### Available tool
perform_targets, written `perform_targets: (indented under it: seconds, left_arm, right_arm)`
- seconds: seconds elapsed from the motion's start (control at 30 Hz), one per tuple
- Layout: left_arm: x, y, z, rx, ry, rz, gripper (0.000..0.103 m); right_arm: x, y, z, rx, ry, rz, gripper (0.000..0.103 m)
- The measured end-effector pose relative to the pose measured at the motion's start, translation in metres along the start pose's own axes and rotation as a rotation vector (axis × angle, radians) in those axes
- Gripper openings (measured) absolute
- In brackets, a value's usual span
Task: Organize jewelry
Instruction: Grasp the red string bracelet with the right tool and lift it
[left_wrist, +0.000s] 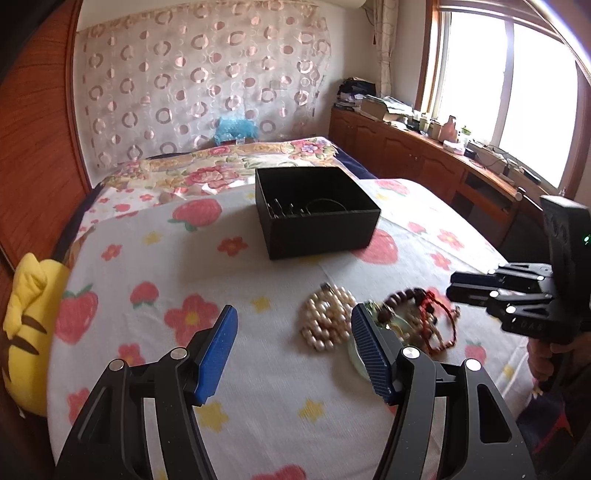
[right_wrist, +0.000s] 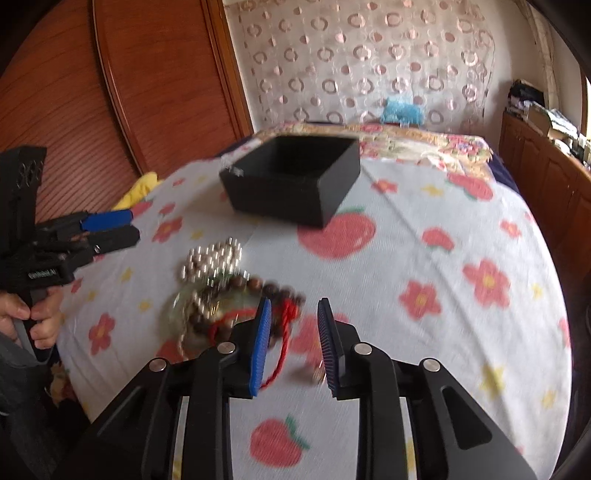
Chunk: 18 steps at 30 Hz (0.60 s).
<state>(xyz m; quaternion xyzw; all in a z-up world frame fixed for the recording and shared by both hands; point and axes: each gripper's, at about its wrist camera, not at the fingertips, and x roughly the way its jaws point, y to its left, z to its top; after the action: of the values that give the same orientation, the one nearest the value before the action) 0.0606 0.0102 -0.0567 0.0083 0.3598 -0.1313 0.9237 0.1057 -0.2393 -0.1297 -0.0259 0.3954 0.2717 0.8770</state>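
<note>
A pile of jewelry lies on the flowered bedspread: a pearl necklace (left_wrist: 327, 319) (right_wrist: 214, 260), a dark wooden bead bracelet (left_wrist: 408, 297) (right_wrist: 266, 288), a red cord bracelet (left_wrist: 441, 325) (right_wrist: 286, 332) and a pale green jade bangle (left_wrist: 356, 360) (right_wrist: 177, 310). An open black box (left_wrist: 317, 210) (right_wrist: 295, 181) stands beyond, with thin dark items inside. My left gripper (left_wrist: 293, 336) is open and empty, just left of the pile. My right gripper (right_wrist: 293, 328) is open, hovering over the red cord's end. It also shows in the left wrist view (left_wrist: 469, 291).
A yellow plush toy (left_wrist: 33, 332) lies at the bed's left edge against a wooden headboard (left_wrist: 33, 147). A folded floral quilt (left_wrist: 229, 162) lies behind the box. Wooden cabinets (left_wrist: 424, 155) with clutter run under the window at right.
</note>
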Motion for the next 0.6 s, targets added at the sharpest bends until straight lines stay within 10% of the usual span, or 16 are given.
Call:
perform_targets:
  seconds: [0.3, 0.4, 0.6]
  left_arm:
    - [0.007, -0.004, -0.016, 0.000, 0.039, -0.017, 0.061]
    - [0.010, -0.004, -0.017, -0.005, 0.047, -0.019, 0.061]
    - [0.014, -0.010, -0.020, -0.005, 0.062, -0.041, 0.061]
  right_arm:
    - [0.016, 0.004, -0.015, 0.025, 0.074, 0.017, 0.028]
    - [0.018, 0.007, -0.016, 0.022, 0.080, 0.038, 0.008]
    - [0.004, 0.006, -0.016, 0.024, 0.032, 0.059, 0.004]
